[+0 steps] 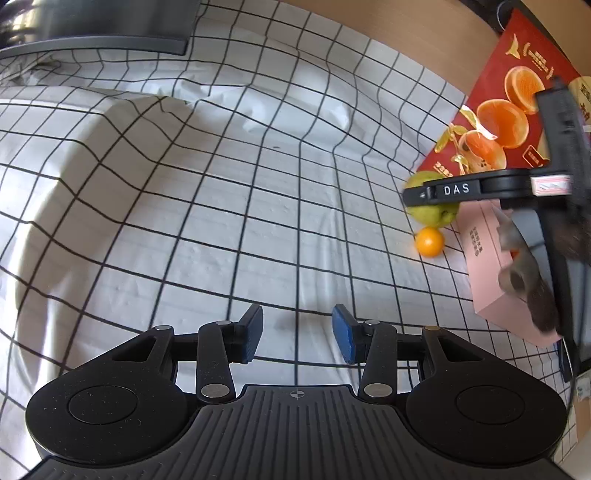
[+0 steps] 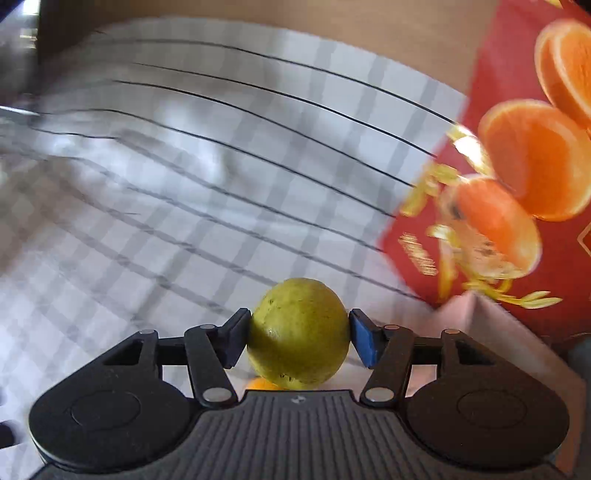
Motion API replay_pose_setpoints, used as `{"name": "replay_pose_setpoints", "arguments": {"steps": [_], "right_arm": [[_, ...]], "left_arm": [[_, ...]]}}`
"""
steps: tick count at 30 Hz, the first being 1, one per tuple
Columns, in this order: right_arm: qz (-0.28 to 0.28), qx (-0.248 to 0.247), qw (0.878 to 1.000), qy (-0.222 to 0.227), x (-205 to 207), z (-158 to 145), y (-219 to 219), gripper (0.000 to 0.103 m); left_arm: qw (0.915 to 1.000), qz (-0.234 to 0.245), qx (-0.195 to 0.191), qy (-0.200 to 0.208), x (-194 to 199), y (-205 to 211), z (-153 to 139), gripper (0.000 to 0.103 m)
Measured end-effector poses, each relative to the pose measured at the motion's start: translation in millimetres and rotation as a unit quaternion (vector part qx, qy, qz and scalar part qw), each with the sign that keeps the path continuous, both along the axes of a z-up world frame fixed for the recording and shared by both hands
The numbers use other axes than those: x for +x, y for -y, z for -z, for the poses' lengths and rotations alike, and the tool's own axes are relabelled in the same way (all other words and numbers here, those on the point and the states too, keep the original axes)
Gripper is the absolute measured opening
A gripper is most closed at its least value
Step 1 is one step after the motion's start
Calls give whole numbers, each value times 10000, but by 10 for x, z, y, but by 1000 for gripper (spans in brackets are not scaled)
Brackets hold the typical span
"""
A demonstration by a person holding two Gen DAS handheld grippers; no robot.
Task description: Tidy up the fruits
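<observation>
My right gripper [image 2: 299, 336] is shut on a round green fruit [image 2: 298, 334], held between its blue pads; this view is motion-blurred. A small orange [image 2: 260, 384] peeks out just below the green fruit. In the left wrist view the right gripper [image 1: 436, 194] grips the green fruit [image 1: 430, 218] at the far right, with the small orange [image 1: 429, 241] on the cloth just in front of it. My left gripper [image 1: 297, 334] is open and empty, low over the checked cloth [image 1: 221, 206].
A red box printed with oranges [image 1: 517, 110] stands at the right, also in the right wrist view [image 2: 517, 184]. A pink box [image 1: 491, 266] lies in front of it. A dark tray or device [image 1: 110, 33] sits at the back left. The wooden tabletop [image 1: 388, 26] borders the cloth.
</observation>
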State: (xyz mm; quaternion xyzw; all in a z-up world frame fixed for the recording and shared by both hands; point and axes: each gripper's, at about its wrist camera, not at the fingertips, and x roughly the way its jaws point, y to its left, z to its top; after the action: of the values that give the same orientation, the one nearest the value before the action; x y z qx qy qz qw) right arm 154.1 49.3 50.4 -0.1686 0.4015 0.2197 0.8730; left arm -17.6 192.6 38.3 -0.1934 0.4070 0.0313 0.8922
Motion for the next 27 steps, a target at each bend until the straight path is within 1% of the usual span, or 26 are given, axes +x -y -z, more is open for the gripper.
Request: {"name": "replay_pose_setpoints", "arguments": {"steps": [5, 8, 11, 15, 18, 21, 24, 27], "right_arm": [[-643, 411, 9966, -311, -473, 26, -219, 58], [-899, 459, 9938, -460, -680, 77, -313, 58], [-1074, 466, 9913, -596, -781, 161, -364, 58], [-1114, 547, 9906, -577, -820, 166, -311, 59], [-1151, 738, 9895, -475, -846, 48, -177, 59], [-1208, 793, 9894, -166, -849, -140, 41, 60], [-954, 665, 9932, 81, -725, -262, 354, 60], [-560, 450, 9973, 124, -517, -300, 662, 60]], "left_arm": [[9999, 125, 16, 24, 8, 111, 8, 46], [9999, 148, 10, 35, -8, 147, 7, 46], [9999, 152, 34, 54, -29, 174, -6, 46], [9999, 141, 67, 69, -37, 202, -22, 46], [9998, 135, 88, 92, -40, 218, -48, 46], [9996, 152, 119, 217, -47, 243, -127, 46], [9988, 234, 154, 409, -19, 286, -238, 46], [9976, 346, 121, 585, 33, 350, -318, 46]]}}
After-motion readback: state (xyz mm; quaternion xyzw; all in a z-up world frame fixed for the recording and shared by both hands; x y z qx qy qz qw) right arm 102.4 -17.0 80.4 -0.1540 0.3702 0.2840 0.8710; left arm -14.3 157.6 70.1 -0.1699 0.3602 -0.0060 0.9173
